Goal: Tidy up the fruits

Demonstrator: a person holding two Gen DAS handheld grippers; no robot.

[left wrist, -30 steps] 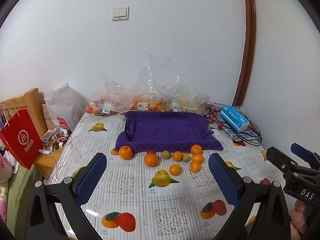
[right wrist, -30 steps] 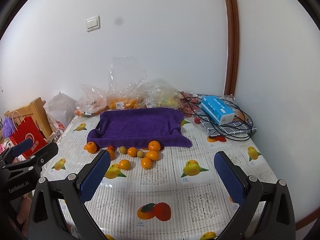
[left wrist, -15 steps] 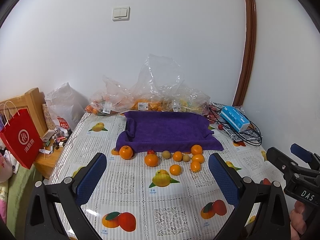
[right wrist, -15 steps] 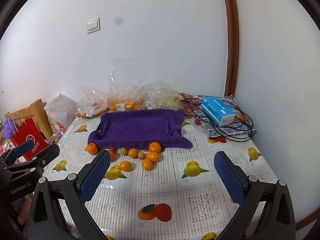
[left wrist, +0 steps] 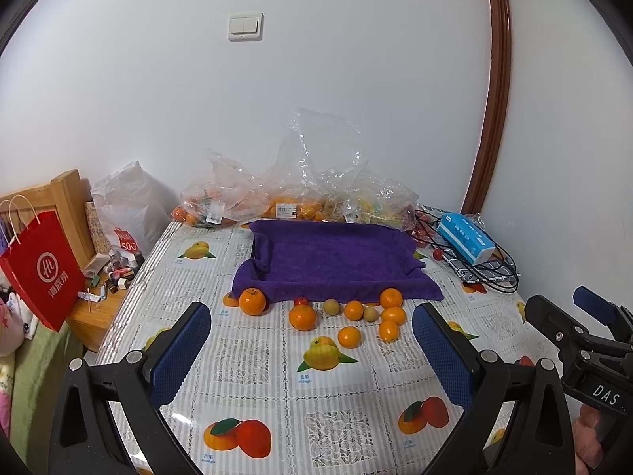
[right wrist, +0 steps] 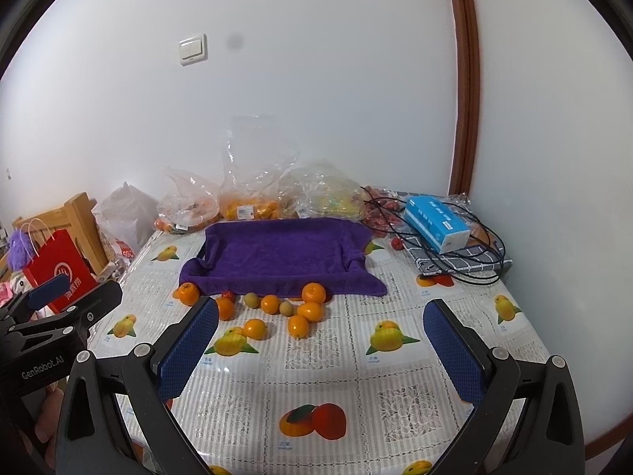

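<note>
Several oranges (left wrist: 302, 316) (right wrist: 297, 325), two small brownish-green fruits (left wrist: 331, 306) (right wrist: 251, 300) and a small red fruit (left wrist: 300, 301) lie on the table in front of a purple towel-lined tray (left wrist: 336, 259) (right wrist: 277, 251). My left gripper (left wrist: 312, 348) is open and empty, above the near table, well short of the fruit. My right gripper (right wrist: 320, 346) is open and empty too, also short of the fruit. Each gripper shows at the edge of the other's view.
Clear plastic bags of fruit (left wrist: 292, 202) (right wrist: 245, 206) stand behind the tray by the wall. A blue tissue box (left wrist: 467, 235) (right wrist: 435, 223) and black cables (right wrist: 470, 253) lie at the back right. A red paper bag (left wrist: 39, 269) hangs off the left edge.
Both views have shifted very slightly. The fruit and the tray have not moved. Both grippers stay open.
</note>
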